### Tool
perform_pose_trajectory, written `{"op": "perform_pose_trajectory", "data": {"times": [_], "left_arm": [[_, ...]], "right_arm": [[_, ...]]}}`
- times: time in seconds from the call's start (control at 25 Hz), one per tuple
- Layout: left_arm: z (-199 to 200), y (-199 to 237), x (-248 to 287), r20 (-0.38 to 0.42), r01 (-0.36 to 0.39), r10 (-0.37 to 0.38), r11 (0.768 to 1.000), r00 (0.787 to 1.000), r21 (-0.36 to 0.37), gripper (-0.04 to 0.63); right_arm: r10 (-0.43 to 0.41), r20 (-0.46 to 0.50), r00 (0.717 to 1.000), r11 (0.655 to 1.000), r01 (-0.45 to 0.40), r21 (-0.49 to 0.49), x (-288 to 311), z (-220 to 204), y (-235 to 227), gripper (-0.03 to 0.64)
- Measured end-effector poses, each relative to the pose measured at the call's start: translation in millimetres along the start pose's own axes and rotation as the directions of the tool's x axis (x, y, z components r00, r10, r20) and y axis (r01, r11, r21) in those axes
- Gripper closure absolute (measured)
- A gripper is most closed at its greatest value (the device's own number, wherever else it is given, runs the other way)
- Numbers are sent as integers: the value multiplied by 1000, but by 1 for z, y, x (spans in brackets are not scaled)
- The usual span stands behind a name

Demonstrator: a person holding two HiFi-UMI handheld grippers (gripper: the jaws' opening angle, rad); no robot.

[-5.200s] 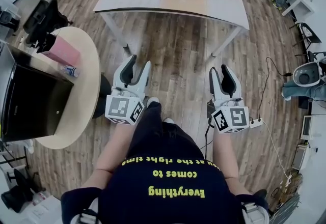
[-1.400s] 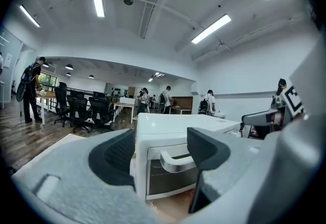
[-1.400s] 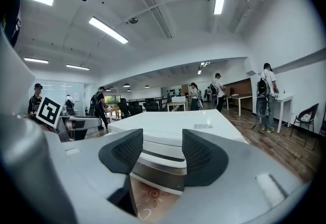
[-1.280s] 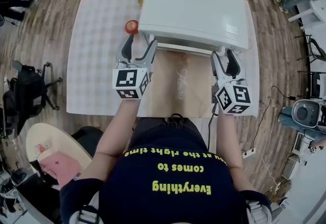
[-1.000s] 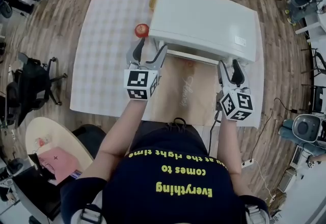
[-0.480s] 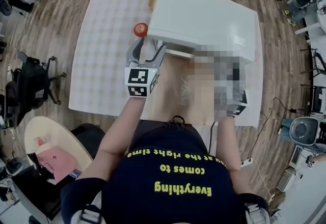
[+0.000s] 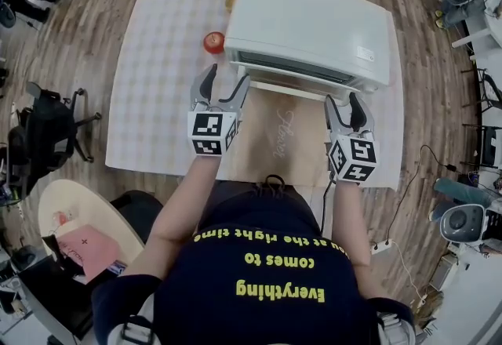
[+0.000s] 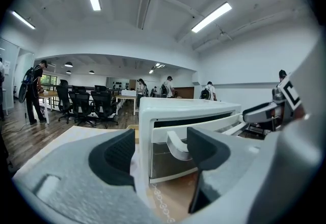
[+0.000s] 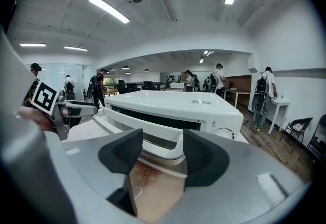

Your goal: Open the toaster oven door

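boxy white toaster oven (image 7: pixel 306 22), glass door (image 8: pixel 162 164) ajar (curved white handle (image 8: pixel 175 147)).

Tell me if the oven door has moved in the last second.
Yes. The door has tipped out toward the person, away from the oven body; a dark gap now shows along its top edge.

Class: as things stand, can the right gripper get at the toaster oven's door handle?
Probably yes. The right gripper has its jaws apart, the door handle lies just ahead in line with the gap, and nothing stands between them.
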State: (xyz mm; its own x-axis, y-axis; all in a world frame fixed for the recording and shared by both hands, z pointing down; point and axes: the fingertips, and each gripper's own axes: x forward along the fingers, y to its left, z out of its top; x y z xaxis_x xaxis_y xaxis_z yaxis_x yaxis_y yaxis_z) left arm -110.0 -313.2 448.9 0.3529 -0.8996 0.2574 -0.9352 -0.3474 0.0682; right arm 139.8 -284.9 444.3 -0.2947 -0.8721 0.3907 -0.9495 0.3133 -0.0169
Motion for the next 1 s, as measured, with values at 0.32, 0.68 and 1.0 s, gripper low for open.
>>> {"op": "perform_pose_trajectory", "data": {"times": [0.32, 0.68, 1.0], "left_arm": [[-15, -4, -20, -9, 8, -8, 1000, 1000, -7, 278], [-29, -9, -34, 12, -1, 1, 1000, 1000, -25, 287], [-53, -15, -51, -39, 6, -7, 1000, 999, -28, 290]], "right_arm": [[-2, -12, 1000, 999, 2, 39, -21, -15, 3, 399], [15, 2, 1000, 975, -15, 222, -42, -38, -17, 434], [66, -67, 996, 973, -49, 224, -43, -63, -3, 478]]}}
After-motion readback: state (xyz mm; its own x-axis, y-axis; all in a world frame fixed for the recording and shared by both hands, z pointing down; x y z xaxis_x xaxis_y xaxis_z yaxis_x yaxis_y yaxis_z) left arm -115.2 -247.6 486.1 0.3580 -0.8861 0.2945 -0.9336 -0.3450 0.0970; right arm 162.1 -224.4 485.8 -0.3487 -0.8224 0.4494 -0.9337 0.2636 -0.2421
